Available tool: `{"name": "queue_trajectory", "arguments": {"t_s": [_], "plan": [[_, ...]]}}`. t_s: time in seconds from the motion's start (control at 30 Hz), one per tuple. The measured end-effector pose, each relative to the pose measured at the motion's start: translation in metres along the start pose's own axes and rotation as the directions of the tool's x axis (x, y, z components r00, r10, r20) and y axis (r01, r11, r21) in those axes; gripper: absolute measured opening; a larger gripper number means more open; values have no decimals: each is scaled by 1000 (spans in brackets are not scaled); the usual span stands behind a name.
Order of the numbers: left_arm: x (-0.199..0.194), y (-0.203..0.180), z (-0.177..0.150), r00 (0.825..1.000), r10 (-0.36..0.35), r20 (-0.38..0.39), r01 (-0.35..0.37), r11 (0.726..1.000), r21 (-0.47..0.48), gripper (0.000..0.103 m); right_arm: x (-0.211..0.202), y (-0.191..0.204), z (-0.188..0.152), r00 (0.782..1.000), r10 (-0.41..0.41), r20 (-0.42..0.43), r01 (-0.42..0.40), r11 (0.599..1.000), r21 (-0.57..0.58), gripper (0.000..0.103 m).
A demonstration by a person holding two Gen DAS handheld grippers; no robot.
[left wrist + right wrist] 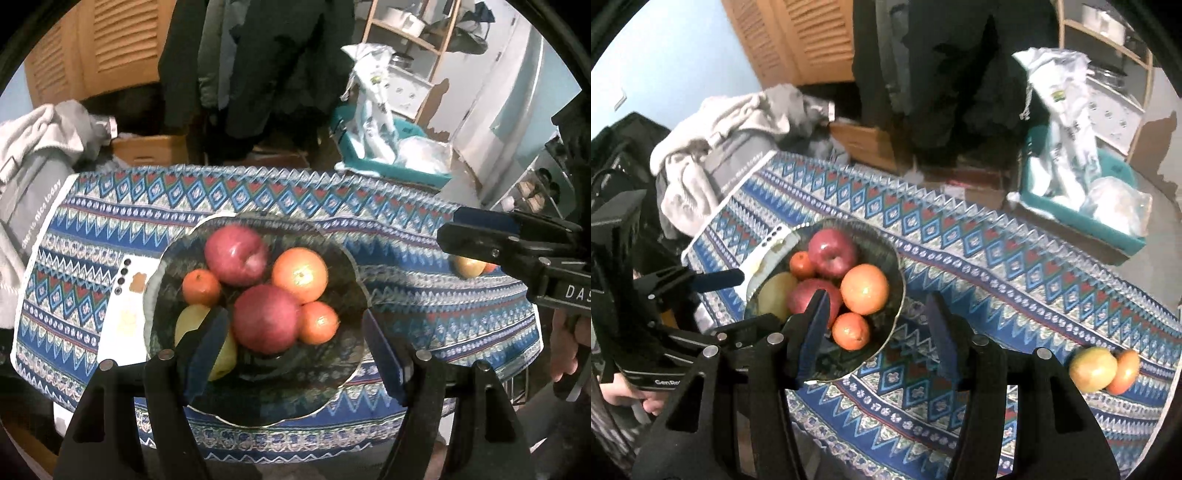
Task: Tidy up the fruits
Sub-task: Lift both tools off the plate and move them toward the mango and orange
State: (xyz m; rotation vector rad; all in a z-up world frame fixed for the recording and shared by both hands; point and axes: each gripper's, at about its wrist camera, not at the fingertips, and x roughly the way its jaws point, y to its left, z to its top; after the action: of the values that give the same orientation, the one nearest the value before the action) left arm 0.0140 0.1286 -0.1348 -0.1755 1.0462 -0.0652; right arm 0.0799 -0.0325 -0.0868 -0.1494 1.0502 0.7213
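**Two fruits still off the bowl**

We take the dark glass bowl (886, 254) as our landmark on the patterned tablecloth (1015, 266). It holds two red apples, one toward the far rim (833, 253) and one nearer us (807, 295), a large orange (865, 283), a yellow-green pear (775, 293) on the bowl's left side, and two small tangerines, one at the near edge (850, 331) and one behind the pear (801, 265). A white phone (768, 254) lies half under the bowl's left rim.

Well apart to the bowl's right, near the table edge, sit a yellow-red apple (1093, 369) and a small orange fruit (1124, 371), touching each other. We judge these are the ones left to gather.

Our left gripper (295, 332) hangs over the bowl with its jaws released and nothing between them. Our right gripper (879, 328) is likewise spread wide and empty, above the bowl's near right rim.

To do the step well, we would swing the right gripper away from the bowl to the stray pair, take the apple first since it lies nearer the bowl, and straddle its widest part before closing. The neighbour touches it, so a careless finger could roll it off the edge. In the bowl, the free space looks to be on the near right side.
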Motion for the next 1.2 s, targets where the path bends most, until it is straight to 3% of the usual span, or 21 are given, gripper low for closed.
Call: {"name": "queue_trajectory", "arguments": {"t_s": [0.6, 0.73, 0.9, 1.2], "plan": [[-44, -61, 22, 993, -22, 119, 12, 996, 83, 81, -78, -23, -9, 988, -63, 141, 61, 998, 22, 61], [-54, -74, 25, 987, -12, 161, -5, 995, 104, 87, -91, -30, -12, 982, -89, 169, 84, 996, 35, 69], [-63, -90, 28, 980, -6, 200, -23, 990, 140, 87, -106, -44, -17, 976, -108, 191, 97, 993, 64, 74], [-60, -115, 34, 980, -12, 201, -25, 984, 178, 87, -131, -76, -32, 963, -166, 212, 140, 981, 131, 76]]}}
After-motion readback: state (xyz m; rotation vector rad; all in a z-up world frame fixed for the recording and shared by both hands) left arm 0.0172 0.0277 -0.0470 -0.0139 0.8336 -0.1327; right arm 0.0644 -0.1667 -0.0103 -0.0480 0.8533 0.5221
